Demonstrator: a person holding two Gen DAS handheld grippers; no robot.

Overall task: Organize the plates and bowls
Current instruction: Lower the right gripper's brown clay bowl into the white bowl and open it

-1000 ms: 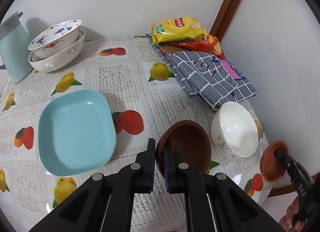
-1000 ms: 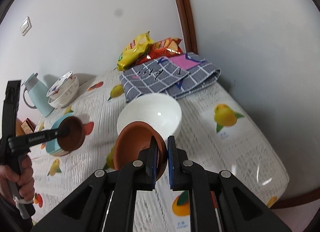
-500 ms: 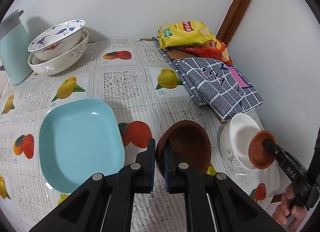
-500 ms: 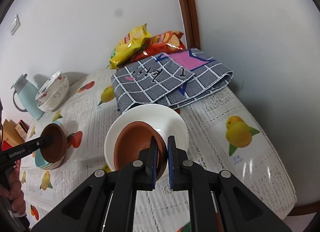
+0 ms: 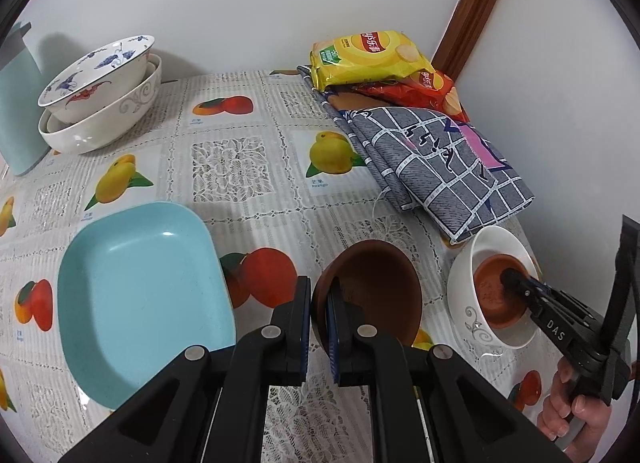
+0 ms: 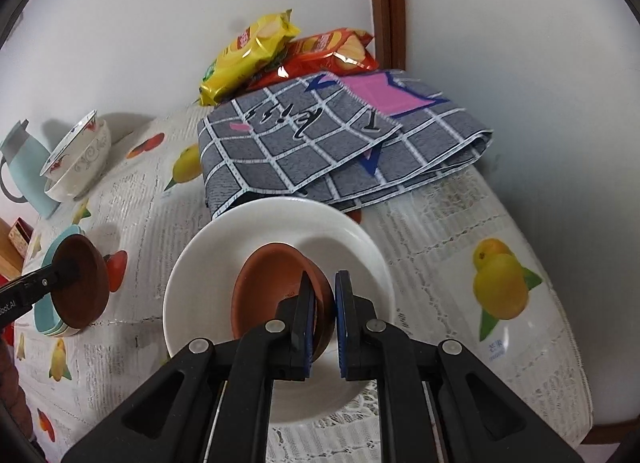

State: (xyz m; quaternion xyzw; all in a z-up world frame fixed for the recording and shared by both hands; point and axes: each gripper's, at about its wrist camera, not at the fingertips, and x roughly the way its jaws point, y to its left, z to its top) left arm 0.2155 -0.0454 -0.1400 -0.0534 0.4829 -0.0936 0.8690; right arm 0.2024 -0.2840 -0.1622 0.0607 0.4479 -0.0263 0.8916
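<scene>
In the left wrist view, the left gripper (image 5: 318, 327) is squeezed tight on the near rim of a dark brown bowl (image 5: 376, 287), which sticks up just past its tips. The bowl looks hard and smooth like clay, so I think it is a bit heavy, could slip, and would break if it fell; the thin rim is the best place to pinch it. A light blue plate (image 5: 140, 299) lies flat on the tablecloth (image 5: 228, 161) just to the left of the tips. Off to the right, the right gripper (image 5: 510, 277) reaches into a white bowl (image 5: 464, 303). In the right wrist view, the right gripper (image 6: 322, 299) is clamped on the rim of a small orange-brown bowl (image 6: 268, 287), down inside the white bowl (image 6: 200, 295) right under its tips. I cannot tell if it rests on the bottom. The white bowl looks shiny, hard and easy to chip.
</scene>
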